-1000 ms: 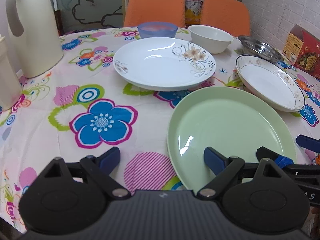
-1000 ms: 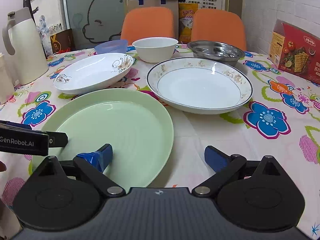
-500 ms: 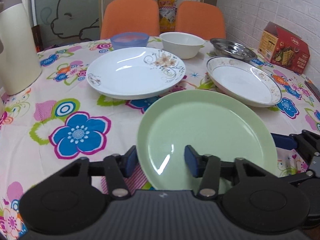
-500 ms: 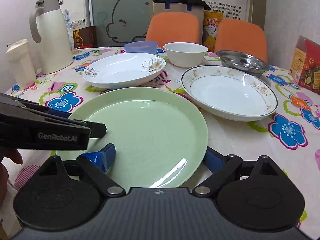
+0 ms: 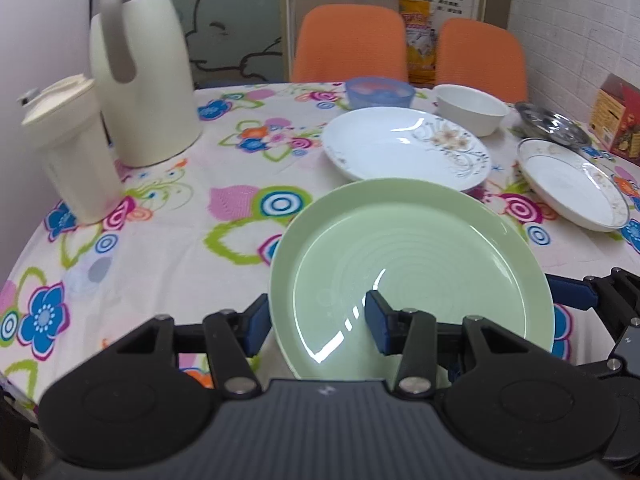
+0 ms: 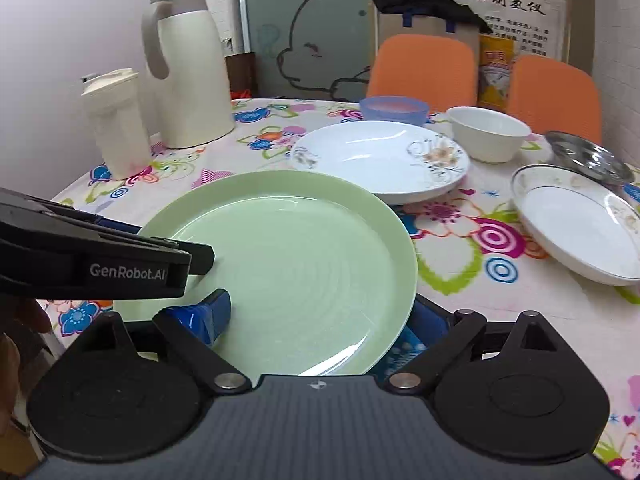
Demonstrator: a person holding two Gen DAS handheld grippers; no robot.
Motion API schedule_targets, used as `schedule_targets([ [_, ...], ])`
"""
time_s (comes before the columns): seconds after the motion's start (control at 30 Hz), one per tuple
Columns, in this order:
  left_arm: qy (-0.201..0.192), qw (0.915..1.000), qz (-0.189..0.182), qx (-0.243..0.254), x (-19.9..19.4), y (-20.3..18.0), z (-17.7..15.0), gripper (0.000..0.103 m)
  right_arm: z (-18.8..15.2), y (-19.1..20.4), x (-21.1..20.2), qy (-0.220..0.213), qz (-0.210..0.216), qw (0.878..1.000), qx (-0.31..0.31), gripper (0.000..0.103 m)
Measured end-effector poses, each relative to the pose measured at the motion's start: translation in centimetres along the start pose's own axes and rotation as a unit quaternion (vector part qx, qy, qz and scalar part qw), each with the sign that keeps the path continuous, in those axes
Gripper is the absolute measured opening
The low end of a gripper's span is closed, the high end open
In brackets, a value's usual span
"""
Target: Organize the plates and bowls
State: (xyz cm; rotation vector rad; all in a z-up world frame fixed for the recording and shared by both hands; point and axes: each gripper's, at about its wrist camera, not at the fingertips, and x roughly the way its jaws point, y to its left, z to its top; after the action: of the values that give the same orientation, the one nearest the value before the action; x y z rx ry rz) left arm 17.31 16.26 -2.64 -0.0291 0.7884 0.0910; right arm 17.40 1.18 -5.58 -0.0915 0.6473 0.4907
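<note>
My left claw (image 5: 316, 320): closed onto the near-left rim of the green plate (image 5: 412, 264), one pad under the edge, one on the inner face
My right claw (image 6: 316, 320): jaws astride the plate's near-right rim, one pad on top, one beneath; a firm clamp I cannot tell
Green plate: tilted, lifted off the floral tablecloth (image 5: 160, 208)
Beyond: flowered white plate (image 5: 404, 148), gold-rimmed plate (image 5: 572, 184) to its right
Far: blue bowl (image 5: 378, 92), white bowl (image 5: 470, 108), steel dish (image 5: 552, 124)
Far left: cream jug (image 5: 140, 80)
</note>
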Motion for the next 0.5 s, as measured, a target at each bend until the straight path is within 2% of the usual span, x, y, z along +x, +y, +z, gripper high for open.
schedule_targets([
  [0.13, 0.013, 0.9998, 0.003, -0.014, 0.9, 1.6, -0.5, 0.046, -0.1, 0.6, 0.9, 0.014, 0.002, 1.000, -0.005, 0.083],
  [0.23, 0.012, 0.9998, -0.008, -0.017, 1.6, 1.6, -0.3, 0.046, 0.0, 0.6, 1.1, 0.014, -0.014, 1.000, -0.005, 0.083],
  [0.43, 0.012, 0.9995, -0.019, -0.024, 2.3, 2.0, 0.0, 0.046, -0.1, 0.5, 1.1, 0.016, -0.008, 1.000, -0.012, 0.084],
  [0.47, 0.011, 0.9994, -0.023, -0.021, 2.2, 1.9, -0.1, 0.048, -0.1, 0.3, 1.0, 0.018, 0.000, 1.000, -0.012, 0.083],
  [0.5, 0.012, 0.9994, -0.029, -0.018, 2.1, 1.9, -0.2, 0.059, -0.2, 0.0, 0.7, 0.020, 0.009, 1.000, -0.013, 0.082],
])
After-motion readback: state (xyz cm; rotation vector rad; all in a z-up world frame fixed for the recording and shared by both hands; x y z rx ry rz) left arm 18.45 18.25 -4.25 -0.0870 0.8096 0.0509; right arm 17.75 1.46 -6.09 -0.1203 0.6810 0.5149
